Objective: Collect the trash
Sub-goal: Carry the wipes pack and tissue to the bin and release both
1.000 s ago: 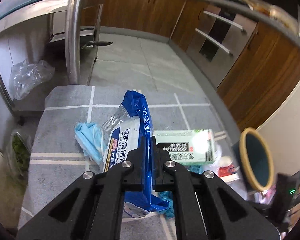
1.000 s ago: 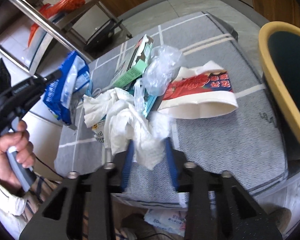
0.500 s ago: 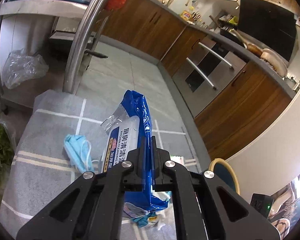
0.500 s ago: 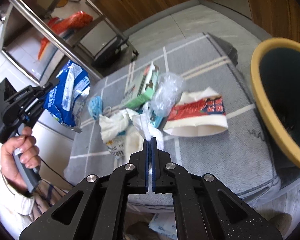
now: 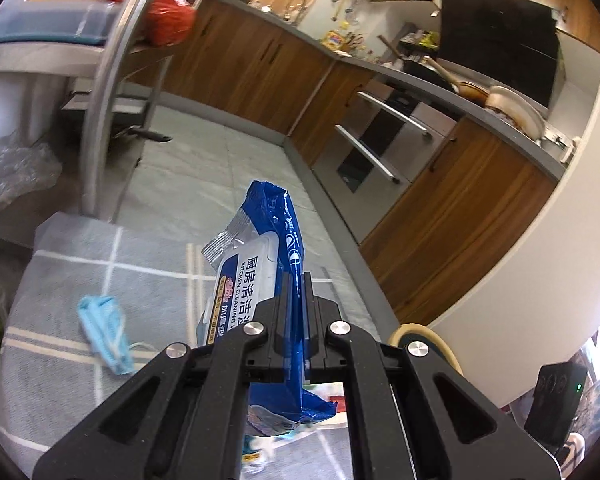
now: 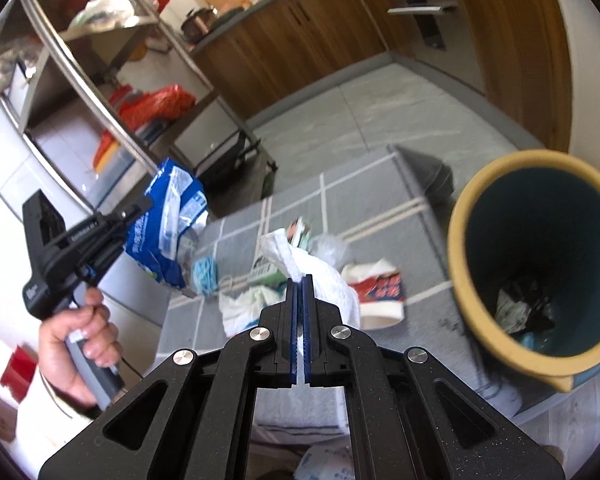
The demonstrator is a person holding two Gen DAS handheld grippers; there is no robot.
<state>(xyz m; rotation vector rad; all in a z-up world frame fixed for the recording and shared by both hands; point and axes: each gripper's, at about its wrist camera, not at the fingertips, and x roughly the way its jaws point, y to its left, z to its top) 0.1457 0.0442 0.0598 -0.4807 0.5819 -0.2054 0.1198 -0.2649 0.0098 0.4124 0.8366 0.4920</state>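
My left gripper point(image 5: 296, 280) is shut on a blue and white wipes packet point(image 5: 260, 276), held up above the grey checked cloth point(image 5: 60, 280). In the right wrist view the same packet point(image 6: 168, 224) hangs from that gripper point(image 6: 140, 206) at the left, with a hand on the handle. My right gripper point(image 6: 300, 280) is shut on a crumpled white paper towel point(image 6: 324, 276), lifted off the cloth point(image 6: 364, 200). The bin point(image 6: 476, 320), yellow-rimmed and dark teal inside, stands at the right with some scraps in it.
On the cloth lie a blue face mask point(image 5: 104, 332), a red and white wrapper point(image 6: 380, 292), a green box point(image 6: 268, 272), another white tissue point(image 6: 240, 304) and clear plastic point(image 6: 328, 244). A steel rack point(image 5: 104, 92) stands at the left. Wooden cabinets point(image 5: 440, 216) line the far side.
The right gripper closed on the white paper towel and lifted it off the cloth. The left gripper rose with the blue packet and tilted upward, so more of the kitchen shows.
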